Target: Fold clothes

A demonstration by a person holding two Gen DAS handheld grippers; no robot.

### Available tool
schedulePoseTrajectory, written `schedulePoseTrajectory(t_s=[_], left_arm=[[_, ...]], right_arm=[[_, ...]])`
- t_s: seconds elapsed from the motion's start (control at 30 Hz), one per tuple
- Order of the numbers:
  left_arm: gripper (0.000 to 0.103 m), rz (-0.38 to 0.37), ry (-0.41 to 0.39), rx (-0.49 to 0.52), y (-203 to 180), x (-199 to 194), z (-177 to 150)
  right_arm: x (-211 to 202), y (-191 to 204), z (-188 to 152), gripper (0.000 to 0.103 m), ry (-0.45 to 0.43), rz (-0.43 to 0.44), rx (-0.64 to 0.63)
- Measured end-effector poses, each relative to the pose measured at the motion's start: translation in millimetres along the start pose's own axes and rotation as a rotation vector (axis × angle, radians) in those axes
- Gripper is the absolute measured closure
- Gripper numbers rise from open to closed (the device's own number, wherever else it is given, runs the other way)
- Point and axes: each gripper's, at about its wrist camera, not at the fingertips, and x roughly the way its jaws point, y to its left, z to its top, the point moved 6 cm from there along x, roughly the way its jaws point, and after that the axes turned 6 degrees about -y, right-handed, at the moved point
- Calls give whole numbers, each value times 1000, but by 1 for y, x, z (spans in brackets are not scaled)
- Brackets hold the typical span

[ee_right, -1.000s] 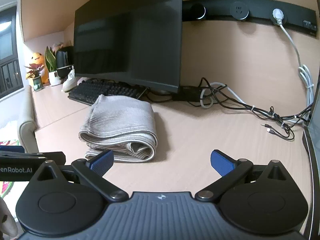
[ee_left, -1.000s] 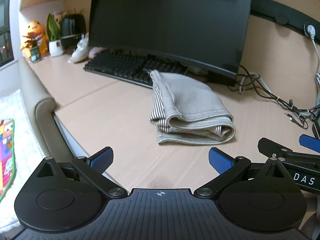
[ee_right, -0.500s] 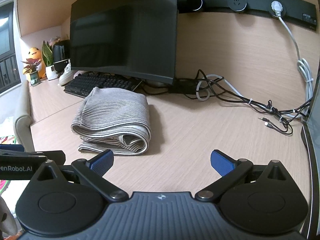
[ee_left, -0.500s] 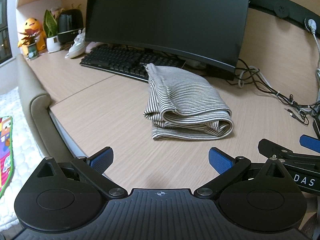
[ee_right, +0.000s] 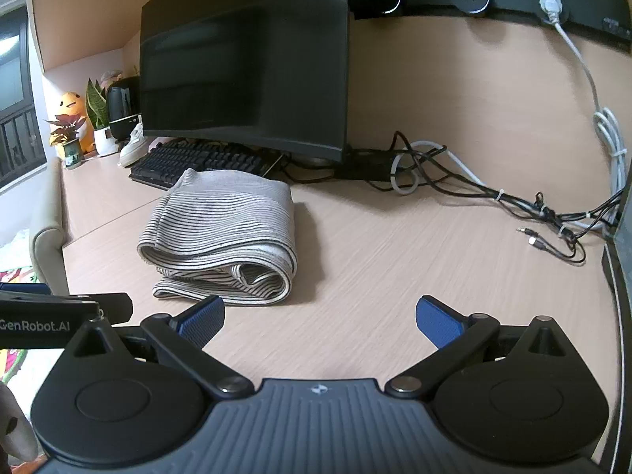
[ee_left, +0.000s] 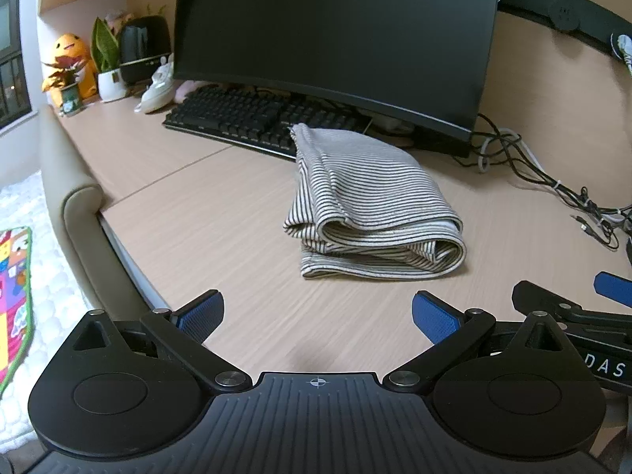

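Observation:
A striped grey-and-white garment (ee_left: 371, 205) (ee_right: 225, 233) lies folded in a thick bundle on the wooden desk (ee_left: 205, 213), just in front of the keyboard. My left gripper (ee_left: 316, 316) hangs open over the desk's near part, well short of the bundle, with nothing between its blue pads. My right gripper (ee_right: 320, 320) is open too, empty, with its left pad close to the bundle's near right corner. Each gripper shows at the edge of the other's view.
A black monitor (ee_left: 335, 35) and keyboard (ee_left: 252, 118) stand behind the garment. Tangled cables (ee_right: 493, 197) run along the back right. Potted plants, a plush toy (ee_left: 71, 63) and a dark speaker sit at the far left. A padded chair arm (ee_left: 79, 213) borders the desk's left edge.
Both views have shifted slightly; the folded garment sits a little differently in frame. Both grippers stay open and empty, and the garment has not moved on the desk.

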Motion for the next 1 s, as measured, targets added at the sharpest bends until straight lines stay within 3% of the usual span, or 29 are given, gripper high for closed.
schedulePoseTrajectory(t_s=[0.37,1.0], left_arm=[[0,42,25,-7,12,-2,-8],[0,42,6,-11,21,-8,-7]], right_arm=[[7,12,-11,0,64,80,-2],[5,23,-9,0,51,78,-15]])
